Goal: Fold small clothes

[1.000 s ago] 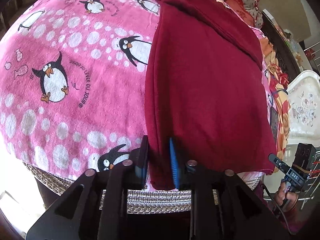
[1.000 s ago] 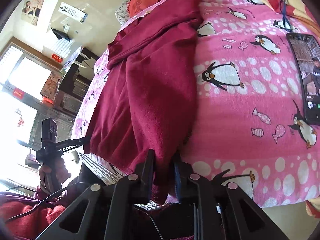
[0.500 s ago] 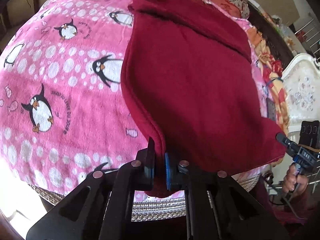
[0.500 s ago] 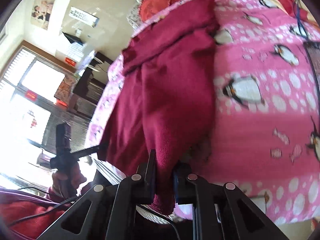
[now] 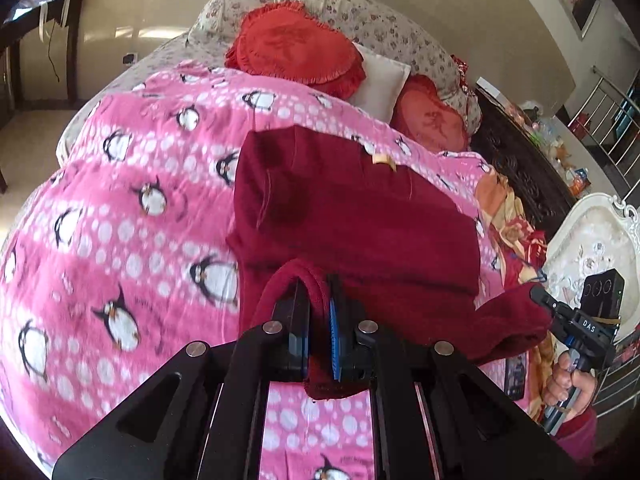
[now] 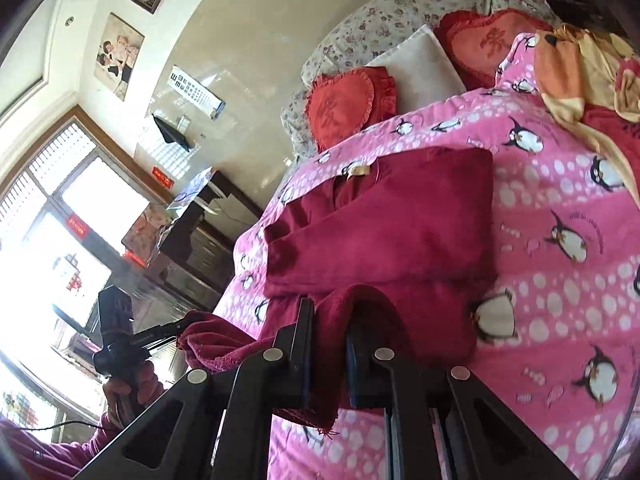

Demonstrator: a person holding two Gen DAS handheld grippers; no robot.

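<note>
Both claws, left claw (image 5: 318, 336) and right claw (image 6: 328, 354), pinch the soft, floppy red cloth (image 5: 360, 216) by its near corners; it looks light

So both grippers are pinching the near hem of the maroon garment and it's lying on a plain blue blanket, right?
Not quite. The left gripper and right gripper are both shut on the maroon garment, but the blanket is pink with a penguin print, not plain blue. The left wrist view shows it clearly.
</note>
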